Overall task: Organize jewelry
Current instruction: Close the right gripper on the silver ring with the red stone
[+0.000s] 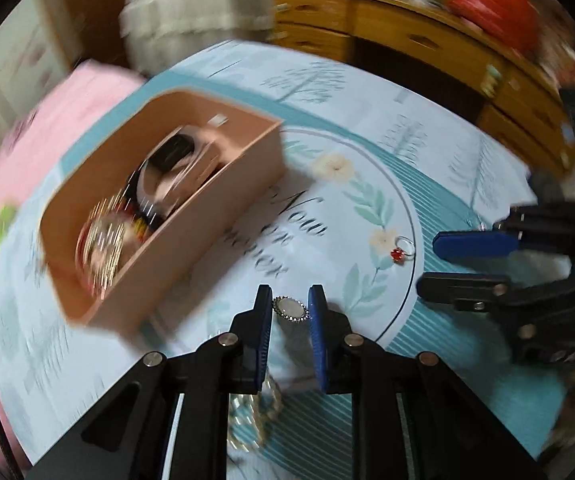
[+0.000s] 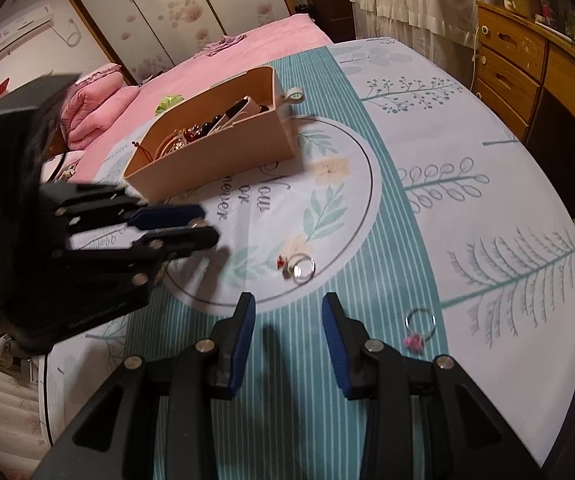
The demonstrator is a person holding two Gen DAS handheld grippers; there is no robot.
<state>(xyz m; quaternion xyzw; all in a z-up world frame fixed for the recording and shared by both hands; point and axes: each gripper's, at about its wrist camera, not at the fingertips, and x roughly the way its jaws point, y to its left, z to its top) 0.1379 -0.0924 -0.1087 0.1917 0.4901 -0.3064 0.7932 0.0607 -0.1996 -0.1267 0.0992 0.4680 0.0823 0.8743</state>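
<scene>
Tablecloth with leaf print covering the table, pink bed lying behind, left gripper pinching an oval brooch beside the jewelry box, right gripper hanging half-open, empty, near two rings.

A home bedroom is showing here: a pink-quilted bed lying at far left, a wall air conditioner hanging beyond it, a wooden drawer dresser standing at far right.

Left gripper fingers nearly closed — pointing down, right gripper half-open
</scene>
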